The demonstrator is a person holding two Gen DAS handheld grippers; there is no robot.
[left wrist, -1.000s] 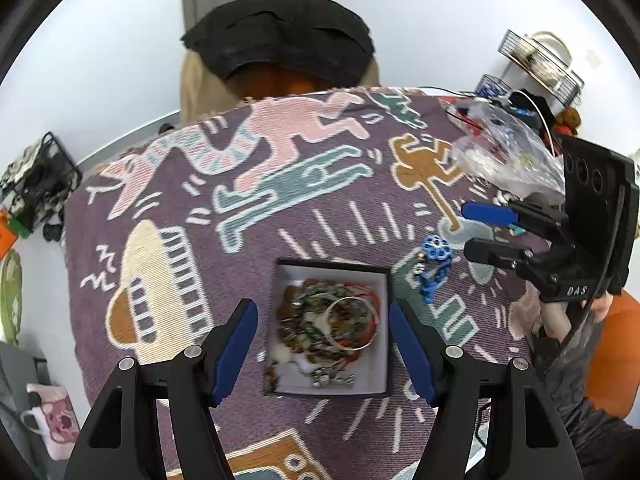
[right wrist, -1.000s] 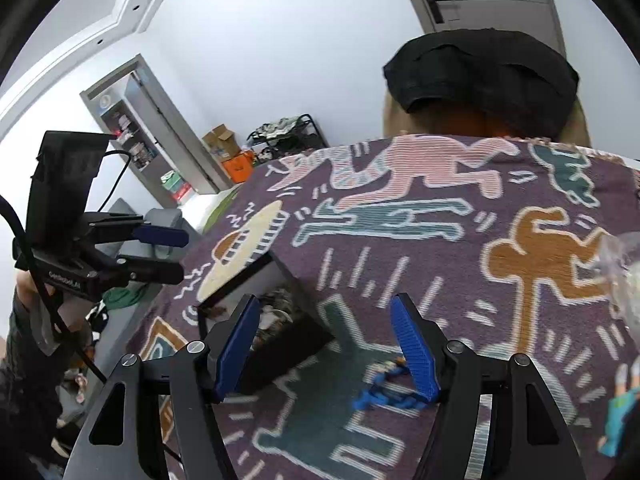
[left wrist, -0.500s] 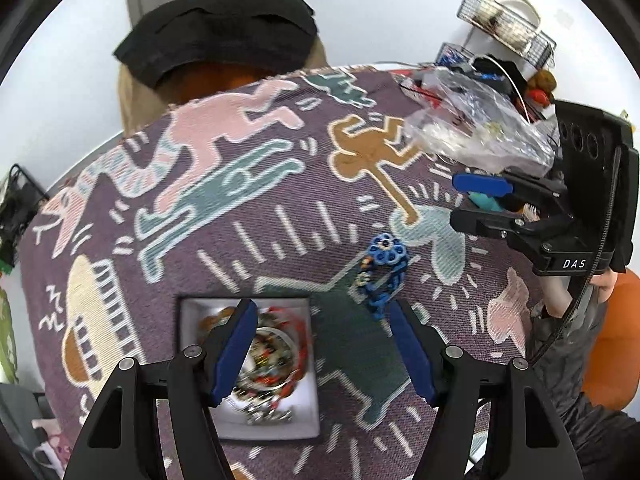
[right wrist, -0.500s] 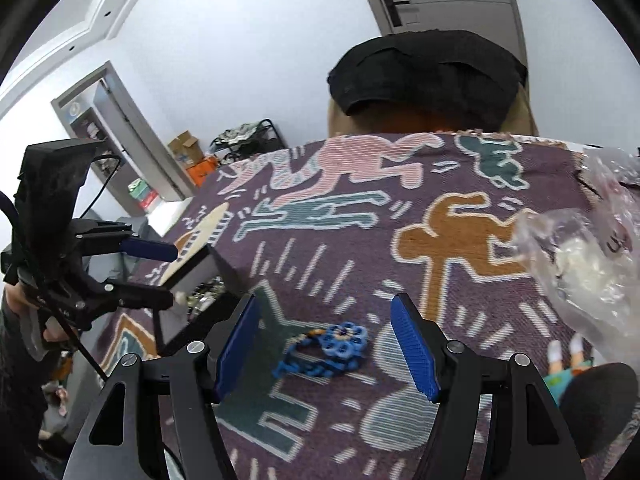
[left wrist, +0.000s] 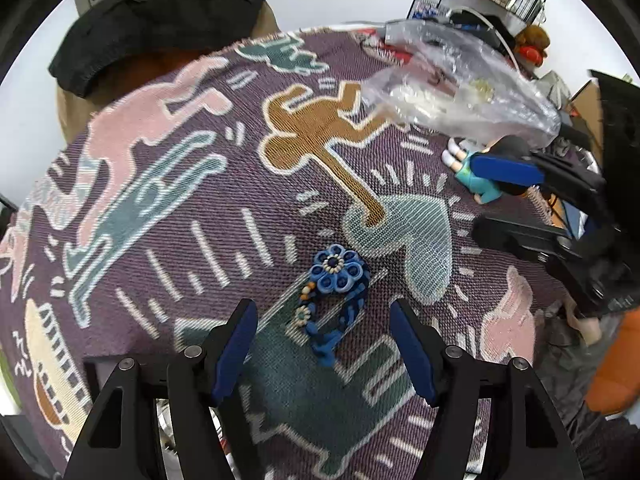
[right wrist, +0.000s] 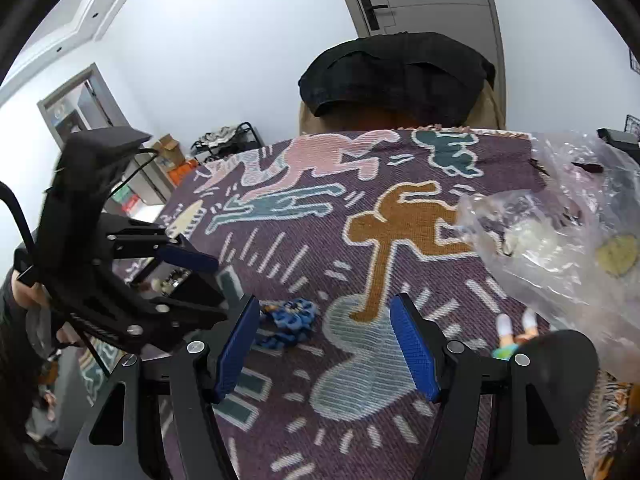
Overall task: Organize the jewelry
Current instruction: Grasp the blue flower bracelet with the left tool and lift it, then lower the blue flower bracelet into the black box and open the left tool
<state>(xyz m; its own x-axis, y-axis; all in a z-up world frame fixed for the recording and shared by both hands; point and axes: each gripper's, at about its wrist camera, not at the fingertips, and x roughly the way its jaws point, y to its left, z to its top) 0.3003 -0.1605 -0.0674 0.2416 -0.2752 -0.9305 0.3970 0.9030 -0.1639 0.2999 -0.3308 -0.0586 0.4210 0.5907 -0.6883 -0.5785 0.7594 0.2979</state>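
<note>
A blue beaded flower bracelet (left wrist: 334, 296) lies on the patterned purple cloth (left wrist: 224, 216). My left gripper (left wrist: 324, 352) is open and empty, its fingers on either side of the bracelet's near end, just above it. The bracelet also shows in the right wrist view (right wrist: 290, 322), left of my open, empty right gripper (right wrist: 324, 354). The jewelry box (right wrist: 176, 280) with mixed pieces sits behind the left gripper (right wrist: 192, 280) in that view; it is mostly hidden. The right gripper (left wrist: 508, 204) hovers at the right in the left wrist view.
A clear plastic bag (left wrist: 456, 84) of items lies at the far right of the cloth, also in the right wrist view (right wrist: 560, 232). A small doll figure (left wrist: 480, 176) lies beside it. A chair with a black cushion (left wrist: 160, 16) stands behind the table.
My left gripper has moved right from over the jewelry box to the blue bracelet, which now sits between its fingers. My right gripper has shifted right, toward the plastic bag.
</note>
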